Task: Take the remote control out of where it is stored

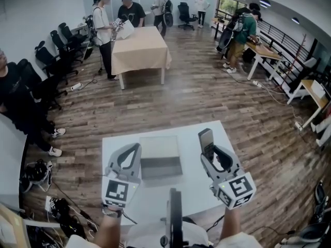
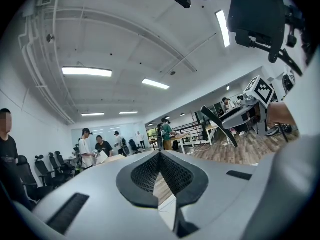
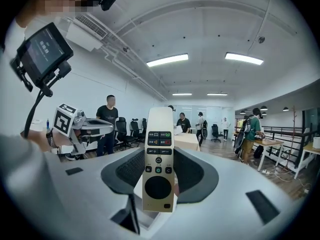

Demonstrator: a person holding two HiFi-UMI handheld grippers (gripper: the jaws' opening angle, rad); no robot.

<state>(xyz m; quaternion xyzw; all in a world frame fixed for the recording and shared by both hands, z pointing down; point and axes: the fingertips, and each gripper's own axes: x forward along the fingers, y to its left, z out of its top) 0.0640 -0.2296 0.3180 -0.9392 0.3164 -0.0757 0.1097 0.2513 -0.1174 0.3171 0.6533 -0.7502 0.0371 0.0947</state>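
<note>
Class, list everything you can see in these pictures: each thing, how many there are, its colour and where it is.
Remote control: one, pale gold with dark buttons, upright in the right gripper.
Box: one, grey, on the near table between the grippers.
Near table: one, white, directly below the camera.
Far table: one, beige cloth, across the room.
Office chairs: several, black, along the left wall.
Desks: at least two, light, right side.
People: several, standing around the room.
Left gripper: one, grey, fingers together, empty, left of the box.
Right gripper: one, grey, closed on the remote control.
</note>
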